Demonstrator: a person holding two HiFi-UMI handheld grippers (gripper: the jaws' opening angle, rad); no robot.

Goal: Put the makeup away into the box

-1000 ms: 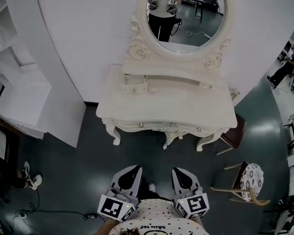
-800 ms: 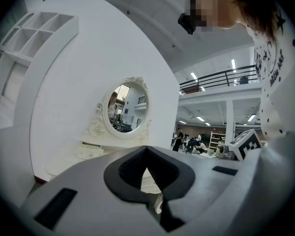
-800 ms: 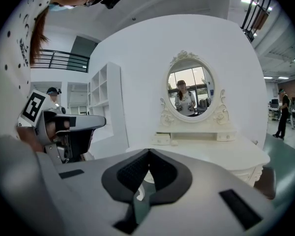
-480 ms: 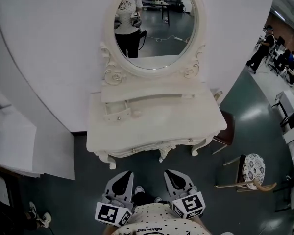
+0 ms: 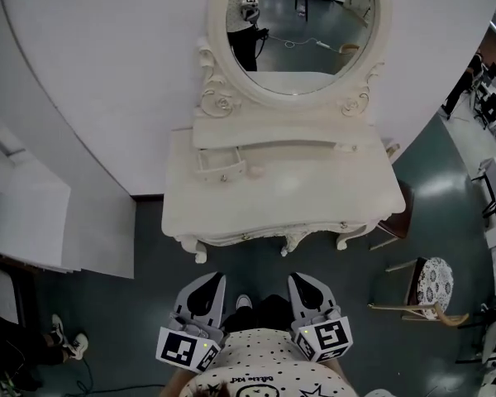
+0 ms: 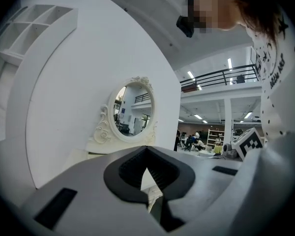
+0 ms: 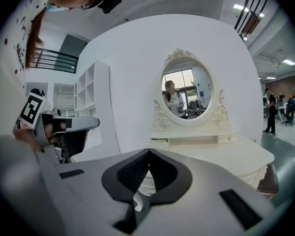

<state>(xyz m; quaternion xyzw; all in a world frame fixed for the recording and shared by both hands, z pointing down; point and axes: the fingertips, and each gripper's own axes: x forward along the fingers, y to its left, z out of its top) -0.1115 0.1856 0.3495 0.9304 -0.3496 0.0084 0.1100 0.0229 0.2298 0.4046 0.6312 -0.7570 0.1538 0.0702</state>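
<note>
Bright, even indoor light. Ceiling strip lights [image 7: 242,7] glow at upper right in the right gripper view. Pale glare on dark floor [image 5: 438,188]. Gripper views fisheye with black corners; left gripper [image 6: 146,149] and right gripper [image 7: 148,151] soft near the lens.

**White vanity on a dark floor**

An oval mirror [image 5: 302,23] in a scrolled frame rises from the tabletop's [image 5: 314,188] back edge. A brown chair [image 5: 399,217] stands just off its right edge, with a patterned chair [image 5: 434,286] farther out. White shelving [image 5: 33,213] stands off the left edge on the floor [image 5: 132,304].
</note>
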